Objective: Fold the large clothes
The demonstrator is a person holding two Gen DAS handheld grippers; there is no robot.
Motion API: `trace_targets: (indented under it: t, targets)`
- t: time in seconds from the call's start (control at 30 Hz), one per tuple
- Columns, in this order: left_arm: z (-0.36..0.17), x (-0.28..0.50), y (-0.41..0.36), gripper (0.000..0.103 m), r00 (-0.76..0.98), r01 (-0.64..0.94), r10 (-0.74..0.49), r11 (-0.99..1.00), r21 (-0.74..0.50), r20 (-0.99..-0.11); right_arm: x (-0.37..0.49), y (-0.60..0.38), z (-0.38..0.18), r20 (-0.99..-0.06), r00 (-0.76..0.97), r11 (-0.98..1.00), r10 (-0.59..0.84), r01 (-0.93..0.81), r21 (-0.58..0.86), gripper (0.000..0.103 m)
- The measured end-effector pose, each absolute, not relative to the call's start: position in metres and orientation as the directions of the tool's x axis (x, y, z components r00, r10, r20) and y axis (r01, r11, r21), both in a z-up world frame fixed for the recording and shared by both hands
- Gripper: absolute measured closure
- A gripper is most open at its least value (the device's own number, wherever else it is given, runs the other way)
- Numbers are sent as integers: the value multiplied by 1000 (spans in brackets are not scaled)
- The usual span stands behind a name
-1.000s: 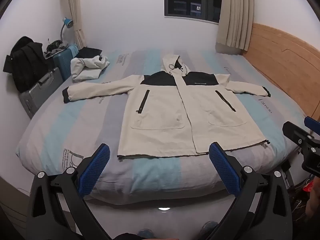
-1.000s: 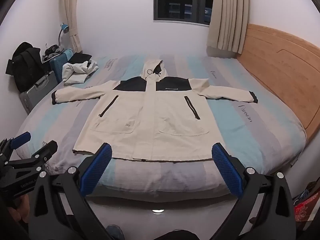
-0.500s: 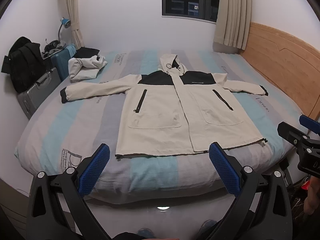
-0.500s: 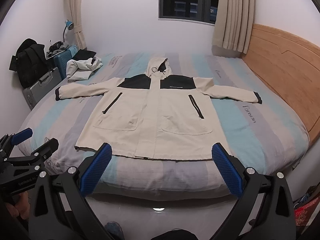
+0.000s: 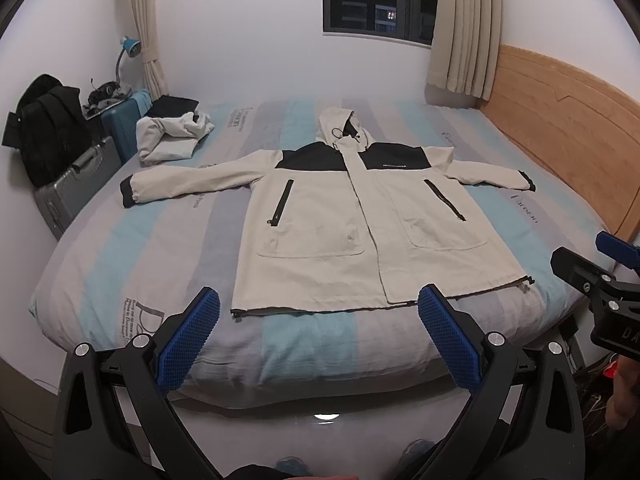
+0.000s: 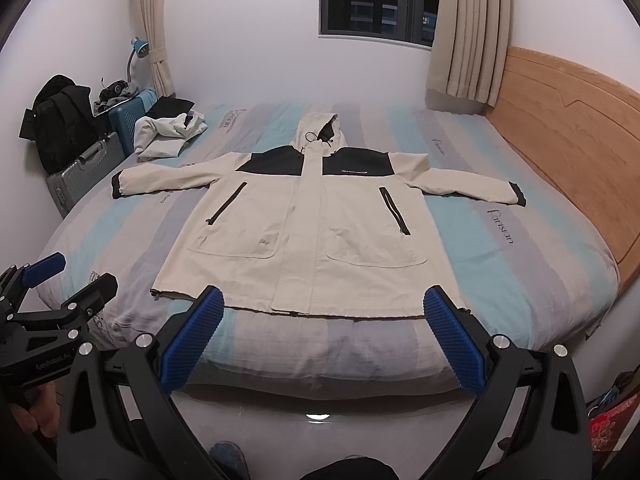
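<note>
A cream hooded jacket (image 5: 352,232) (image 6: 320,232) with black shoulder panels lies flat on the striped bed (image 5: 132,248) (image 6: 520,280), front up, both sleeves spread out, hem toward me. My left gripper (image 5: 318,306) hangs open in front of the foot of the bed, level with the hem and short of it, nothing between its blue pads. My right gripper (image 6: 322,304) is open too, held before the hem's middle. Each gripper shows at the edge of the other's view, at the right in the left wrist view and at the left in the right wrist view.
A crumpled white garment (image 5: 172,140) sits at the bed's far left corner. Suitcases (image 5: 76,184) and a black backpack (image 5: 44,128) stand along the left wall. A wooden headboard (image 5: 568,140) runs along the right side. Shiny floor lies between me and the bed.
Both grippers have edged a little nearer the bed and risen slightly; the jacket looks closer. Nothing was grasped and the jacket has not moved.
</note>
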State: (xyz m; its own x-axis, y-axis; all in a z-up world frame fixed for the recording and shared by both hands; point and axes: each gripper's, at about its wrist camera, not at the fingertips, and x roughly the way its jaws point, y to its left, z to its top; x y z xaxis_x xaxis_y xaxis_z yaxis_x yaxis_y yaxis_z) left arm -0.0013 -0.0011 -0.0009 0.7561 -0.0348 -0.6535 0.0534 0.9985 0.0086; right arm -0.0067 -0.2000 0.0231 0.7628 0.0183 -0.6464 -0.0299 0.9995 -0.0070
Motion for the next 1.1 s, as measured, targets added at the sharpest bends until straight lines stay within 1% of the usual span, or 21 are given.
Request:
trace_targets:
  t: [1.1]
  targets:
    - [2, 0, -4, 6, 752, 60, -42, 998, 5, -658, -8, -199, 24, -646, 764, 1000, -6, -15, -27, 7]
